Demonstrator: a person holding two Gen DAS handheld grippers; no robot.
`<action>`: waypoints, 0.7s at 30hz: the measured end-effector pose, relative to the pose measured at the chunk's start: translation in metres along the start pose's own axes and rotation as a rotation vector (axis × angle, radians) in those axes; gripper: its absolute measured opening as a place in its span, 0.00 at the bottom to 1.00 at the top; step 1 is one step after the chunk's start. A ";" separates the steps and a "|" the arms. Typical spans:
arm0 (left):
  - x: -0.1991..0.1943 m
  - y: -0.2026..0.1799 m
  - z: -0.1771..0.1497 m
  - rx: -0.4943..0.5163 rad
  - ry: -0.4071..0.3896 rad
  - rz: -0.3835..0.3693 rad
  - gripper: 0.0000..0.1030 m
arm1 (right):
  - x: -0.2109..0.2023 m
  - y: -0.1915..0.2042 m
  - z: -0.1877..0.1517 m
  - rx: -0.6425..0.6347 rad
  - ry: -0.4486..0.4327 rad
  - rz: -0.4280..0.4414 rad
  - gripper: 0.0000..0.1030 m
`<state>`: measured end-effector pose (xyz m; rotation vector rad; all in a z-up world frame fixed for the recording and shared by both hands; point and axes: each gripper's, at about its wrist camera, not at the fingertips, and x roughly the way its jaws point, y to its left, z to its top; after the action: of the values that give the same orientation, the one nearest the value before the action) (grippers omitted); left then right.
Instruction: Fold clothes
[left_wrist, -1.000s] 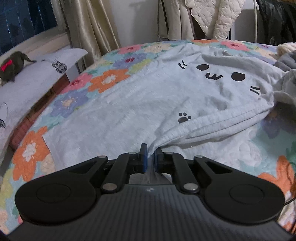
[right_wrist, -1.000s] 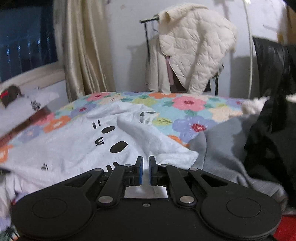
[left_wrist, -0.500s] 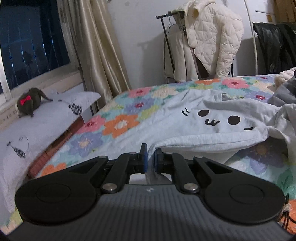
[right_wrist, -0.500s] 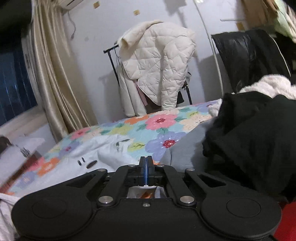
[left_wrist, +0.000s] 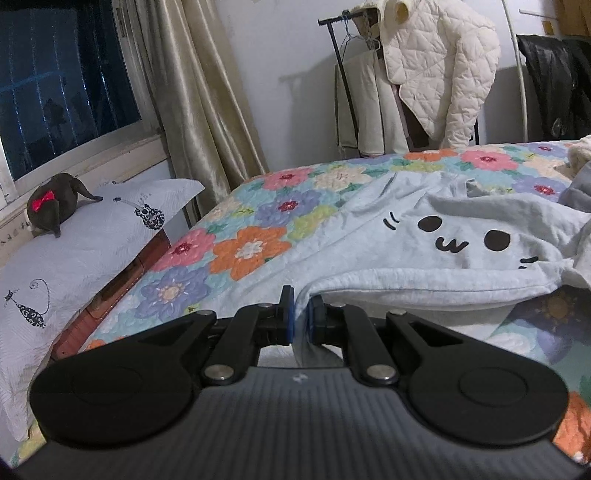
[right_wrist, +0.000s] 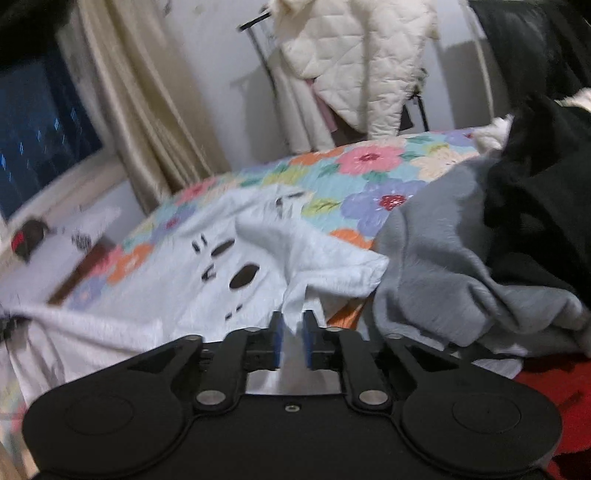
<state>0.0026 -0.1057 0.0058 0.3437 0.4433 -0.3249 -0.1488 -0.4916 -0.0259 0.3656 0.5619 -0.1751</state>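
Observation:
A pale grey-blue shirt (left_wrist: 406, 266) with a black cat face lies spread on the flowered bedspread (left_wrist: 240, 254). Its near hem is lifted off the bed and runs between the blue pads of my left gripper (left_wrist: 302, 317), which is shut on it. The right wrist view is blurred. There the same shirt (right_wrist: 184, 288) rises in a taut ridge that tapers into my right gripper (right_wrist: 292, 339). Its fingers stand slightly apart with a fold of that cloth pinched between them.
A grey garment (right_wrist: 436, 280) and a black one (right_wrist: 546, 206) are heaped on the bed right of the shirt. A white pillow (left_wrist: 92, 240) with a dark plush toy (left_wrist: 51, 206) lies at the left under the window. A clothes rack with a quilted jacket (left_wrist: 436, 74) stands behind the bed.
Both grippers have risen with the shirt's hem, so it hangs off the bed. The right fingers, pressed together half a second ago, now stand slightly apart on cloth, and its view swung back to the shirt.

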 end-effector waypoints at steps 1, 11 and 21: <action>0.001 0.001 0.001 -0.014 -0.005 -0.002 0.07 | 0.003 0.005 -0.001 -0.024 0.012 -0.010 0.17; -0.001 0.017 -0.018 -0.167 -0.006 -0.045 0.07 | -0.011 0.006 -0.010 -0.118 0.078 0.032 0.46; 0.000 0.017 -0.021 -0.185 -0.002 -0.085 0.07 | 0.021 0.024 -0.033 -0.297 0.164 -0.204 0.70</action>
<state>0.0014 -0.0821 -0.0079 0.1447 0.4832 -0.3636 -0.1411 -0.4582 -0.0562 0.0329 0.7758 -0.2556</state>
